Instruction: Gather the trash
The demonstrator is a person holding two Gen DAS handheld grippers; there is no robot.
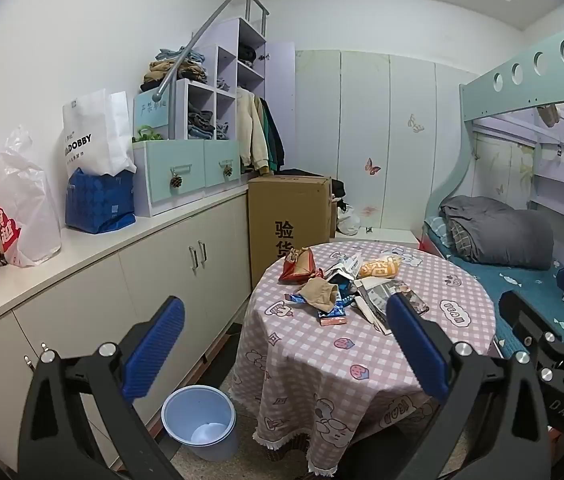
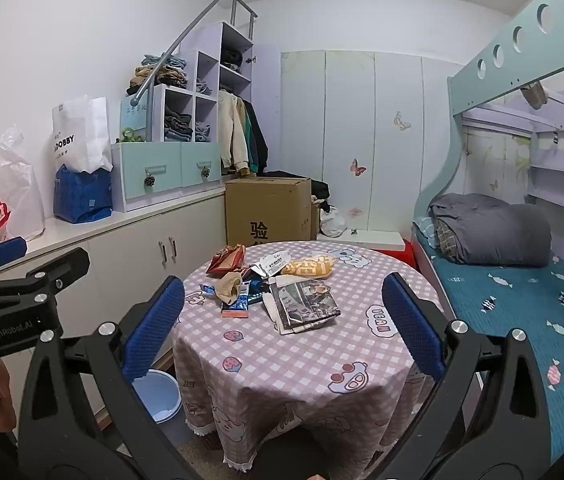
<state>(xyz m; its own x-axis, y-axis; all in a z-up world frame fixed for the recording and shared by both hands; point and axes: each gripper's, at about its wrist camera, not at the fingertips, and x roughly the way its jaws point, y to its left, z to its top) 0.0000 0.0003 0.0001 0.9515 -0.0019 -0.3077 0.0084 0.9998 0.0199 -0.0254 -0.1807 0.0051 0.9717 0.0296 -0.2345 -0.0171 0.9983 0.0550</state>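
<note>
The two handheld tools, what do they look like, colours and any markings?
Both match: the left tool and right tool have black angular arms, silver bolts and ribbed blue finger pads. White lettering on the left tool's body reads GenRobot.AI.

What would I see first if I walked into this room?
First, the pile of trash, wrappers and torn paper heaped toward the far side of the round table with its pink checked cloth. Then the blue bin on the floor to the table's left, by the white cabinets. Up close, the left gripper and right gripper hang open and empty, short of the pile.
</note>
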